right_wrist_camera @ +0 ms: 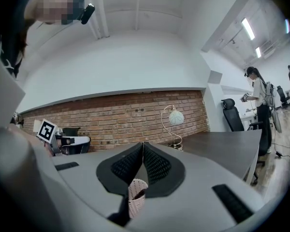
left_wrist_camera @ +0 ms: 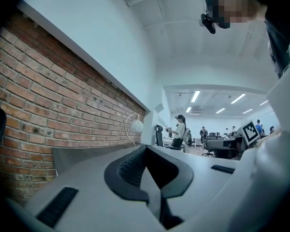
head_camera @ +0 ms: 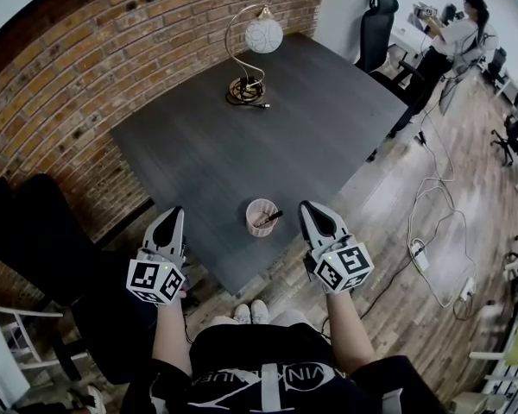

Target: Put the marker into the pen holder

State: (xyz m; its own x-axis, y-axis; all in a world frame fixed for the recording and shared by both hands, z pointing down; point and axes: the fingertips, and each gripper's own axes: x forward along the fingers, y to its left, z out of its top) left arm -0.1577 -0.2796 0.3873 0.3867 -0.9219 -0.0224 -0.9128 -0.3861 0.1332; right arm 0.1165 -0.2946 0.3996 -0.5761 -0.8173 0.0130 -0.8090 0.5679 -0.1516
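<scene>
White plastic and black pads make up my left hand-held gripper, low and left of centre in the head view. Its jaws are clenched together with nothing in them. My right hand-held gripper, low and right of centre, is also clenched tight and empty.

Between the two, near the front edge of the dark grey worktop, stands the pink perforated pen holder, apart from both grippers. The black marker is inside it, leaning with its end over the right rim. In the right gripper view the holder shows low in the frame, beneath the closed jaws.

Further up, on the worktop's far side, a lamp with a curved brass stem and white globe stands by the red brick wall. At upper right a person stands beyond a black office chair.
</scene>
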